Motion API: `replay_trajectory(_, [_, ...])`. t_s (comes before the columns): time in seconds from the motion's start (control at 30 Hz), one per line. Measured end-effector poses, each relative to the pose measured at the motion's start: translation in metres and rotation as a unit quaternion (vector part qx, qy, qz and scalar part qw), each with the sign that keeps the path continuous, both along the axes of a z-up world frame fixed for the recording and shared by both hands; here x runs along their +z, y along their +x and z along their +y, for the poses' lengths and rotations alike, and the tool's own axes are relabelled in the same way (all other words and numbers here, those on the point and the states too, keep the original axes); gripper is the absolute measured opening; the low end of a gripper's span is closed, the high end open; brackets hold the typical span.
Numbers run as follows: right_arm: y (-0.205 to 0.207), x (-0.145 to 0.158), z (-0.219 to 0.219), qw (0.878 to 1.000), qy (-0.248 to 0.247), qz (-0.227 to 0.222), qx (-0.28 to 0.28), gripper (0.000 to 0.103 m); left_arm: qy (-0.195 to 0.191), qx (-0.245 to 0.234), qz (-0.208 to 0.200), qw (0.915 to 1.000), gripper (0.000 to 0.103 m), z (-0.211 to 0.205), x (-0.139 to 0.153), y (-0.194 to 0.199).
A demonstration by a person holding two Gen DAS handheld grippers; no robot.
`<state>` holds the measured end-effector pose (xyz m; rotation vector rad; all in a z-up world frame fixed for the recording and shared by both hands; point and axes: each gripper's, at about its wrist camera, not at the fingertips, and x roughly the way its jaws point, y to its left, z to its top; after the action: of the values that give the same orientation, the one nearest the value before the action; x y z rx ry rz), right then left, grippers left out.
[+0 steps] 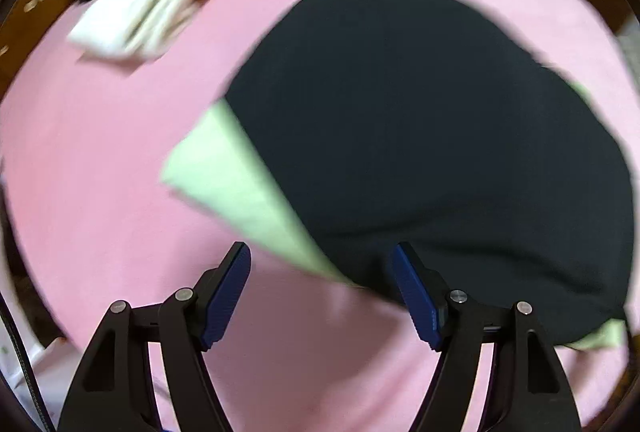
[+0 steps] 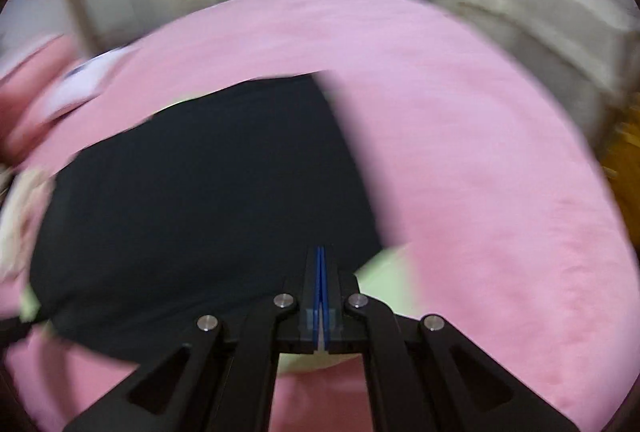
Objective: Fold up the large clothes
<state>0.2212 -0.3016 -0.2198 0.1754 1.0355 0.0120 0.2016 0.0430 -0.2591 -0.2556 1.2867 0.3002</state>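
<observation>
A black garment (image 1: 420, 120) lies spread flat on a pink bed sheet (image 1: 100, 172), with a pale green cloth (image 1: 224, 172) showing from under its left and right edges. My left gripper (image 1: 320, 248) hangs open above the near edge of both, with nothing pinched between its blue pads (image 1: 226, 296). In the right wrist view the black garment (image 2: 208, 184) fills the centre, and a green corner (image 2: 388, 280) sticks out at its near right. My right gripper (image 2: 321, 252) is shut pad to pad over that corner, and no cloth shows between the pads. Both views are motion-blurred.
A folded stack of white cloth (image 1: 168, 4) lies on the sheet at the far left. Beige bedding (image 2: 520, 16) is piled along the bed's far right edge. A pale item (image 2: 84, 88) lies at the left. Bare pink sheet (image 2: 480, 172) stretches right of the garment.
</observation>
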Motion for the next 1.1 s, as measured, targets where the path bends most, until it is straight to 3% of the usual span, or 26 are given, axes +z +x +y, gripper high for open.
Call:
replay_trajectory(0.13, [0.001,-0.011,0.055,0.992,0.053,0.020,0.116,0.000,-0.110,-0.086,0.000,0.9903,0.072,-0.053,0.005,0.016])
replay_trajectory(0.2, [0.005,-0.020,0.076,0.987,0.058,0.029,0.144,0.000,-0.140,-0.116,0.016,0.9832,0.072,-0.074,-0.001,0.031])
replay_trajectory(0.27, [0.012,-0.030,0.088,0.985,0.067,0.047,0.151,0.000,-0.146,-0.132,0.030,0.9800,0.072,-0.092,-0.011,0.041])
replay_trajectory(0.33, [0.025,-0.038,0.089,0.984,0.075,0.056,0.149,0.000,-0.146,-0.134,0.036,0.9795,0.072,-0.101,-0.017,0.053])
replay_trajectory(0.47, [0.061,-0.045,0.083,0.984,0.095,0.034,0.145,0.000,-0.148,-0.124,0.032,0.9807,0.072,-0.096,-0.039,0.081])
replay_trajectory(0.77, [0.149,-0.058,0.095,0.982,0.108,-0.007,0.155,0.000,-0.098,-0.098,-0.046,0.9893,0.072,-0.083,-0.046,0.159])
replay_trajectory(0.9, [0.171,-0.062,0.085,0.979,0.128,0.004,0.158,0.000,-0.076,-0.066,-0.069,0.9926,0.072,-0.078,-0.050,0.195])
replay_trajectory(1.1, [0.187,-0.063,0.044,0.975,0.165,0.003,0.150,0.000,-0.072,0.012,-0.052,0.9960,0.072,-0.059,-0.051,0.230])
